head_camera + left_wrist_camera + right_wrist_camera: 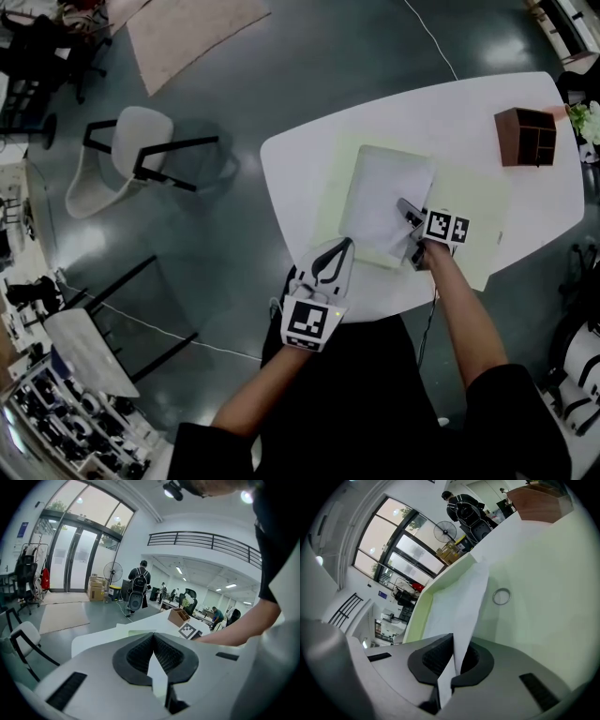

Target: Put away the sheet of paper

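Note:
A white sheet of paper (384,202) lies on an open pale green folder (473,220) on the white table (300,155). My right gripper (411,239) is at the sheet's near right edge and is shut on it. In the right gripper view the paper (459,606) rises out of the closed jaws (457,656) over the green folder (534,573). My left gripper (348,243) sits at the table's front edge, its tips by the sheet's near left corner. Its jaws (153,637) meet, and I see nothing held between them.
A brown wooden desk organiser (525,136) stands at the table's far right, with a small plant (589,117) beyond it. A small metal ring (501,596) shows on the folder. A white chair (131,159) stands left of the table. People walk in the background.

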Motion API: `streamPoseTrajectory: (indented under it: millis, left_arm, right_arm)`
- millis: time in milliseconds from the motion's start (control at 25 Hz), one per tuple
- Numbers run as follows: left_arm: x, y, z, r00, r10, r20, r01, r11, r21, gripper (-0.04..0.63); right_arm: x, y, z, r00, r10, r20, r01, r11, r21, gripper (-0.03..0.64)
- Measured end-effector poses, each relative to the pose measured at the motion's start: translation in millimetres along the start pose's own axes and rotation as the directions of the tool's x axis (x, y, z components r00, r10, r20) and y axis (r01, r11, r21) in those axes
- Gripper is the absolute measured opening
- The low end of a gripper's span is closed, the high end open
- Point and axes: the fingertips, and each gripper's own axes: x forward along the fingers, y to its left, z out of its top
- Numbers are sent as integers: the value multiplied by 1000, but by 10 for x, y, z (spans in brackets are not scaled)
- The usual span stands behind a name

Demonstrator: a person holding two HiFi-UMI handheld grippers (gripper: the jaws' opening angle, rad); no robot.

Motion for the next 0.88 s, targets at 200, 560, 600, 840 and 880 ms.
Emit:
streamPoseTrajectory:
  millis: [200, 560, 600, 840, 880]
  left_arm:
    - [-52, 38, -41, 1000, 3, -2, -3, 1000, -9, 3]
    - [-157, 16, -186, 1000, -9, -20, 8, 999, -34, 3]
    - [-164, -1, -211, 1000, -14, -25, 14, 999, -33, 3]
    - [-223, -11, -223, 1000, -24, -20, 23, 999, -28, 3]
    - [-230, 0, -221, 1000, -21, -17, 21, 999, -29, 3]
  right_arm:
    - [87, 84, 2, 1000, 9, -1, -9, 1000, -1, -2]
    - [218, 225, -1, 1000, 15, 3, -15, 1000, 15, -2]
    - [231, 230, -5, 1000, 11, 3, -11, 1000, 15, -2]
    - [323, 288, -28, 1000, 2, -7, -2, 1000, -6, -2]
    - [338, 299, -28, 1000, 4, -8, -4, 1000, -6, -2]
